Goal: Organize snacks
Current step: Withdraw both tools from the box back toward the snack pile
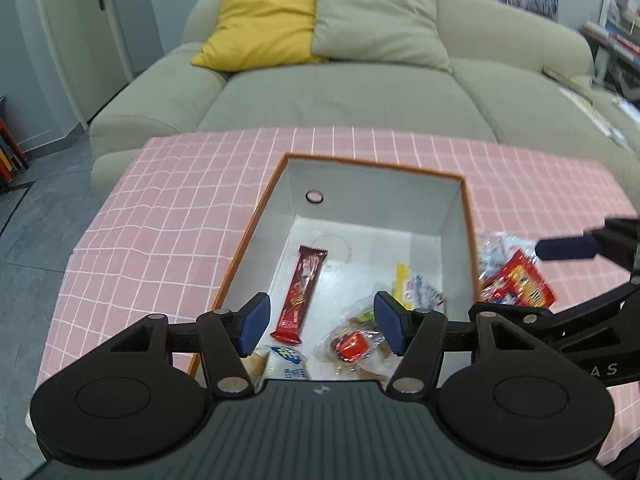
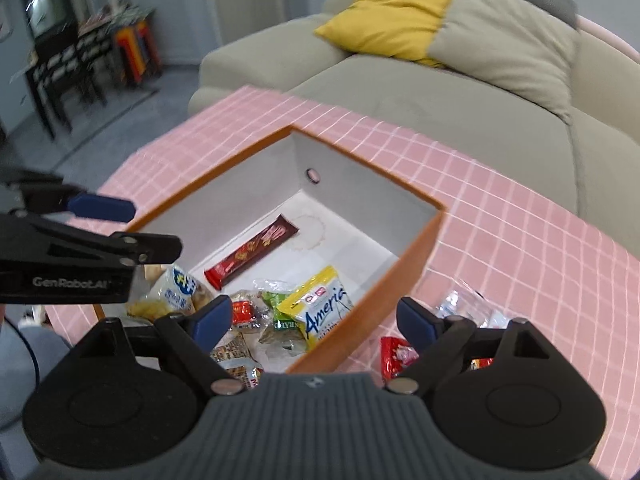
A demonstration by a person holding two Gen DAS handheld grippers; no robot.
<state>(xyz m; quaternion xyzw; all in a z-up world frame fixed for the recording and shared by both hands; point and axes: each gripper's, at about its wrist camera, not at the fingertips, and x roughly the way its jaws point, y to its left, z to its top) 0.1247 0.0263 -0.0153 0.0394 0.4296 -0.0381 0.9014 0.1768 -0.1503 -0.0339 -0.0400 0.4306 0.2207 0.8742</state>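
Snacks (image 2: 320, 308) lie in the box (image 2: 416, 256) — below 2 empty, parted jaws.

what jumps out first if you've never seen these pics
An orange-edged box sits on the pink checked tablecloth, white inside and already holding snacks, including a long red wafer bar. A red snack packet lies outside it on the cloth. Behind, a yellow cushion stands out on the pale sofa.
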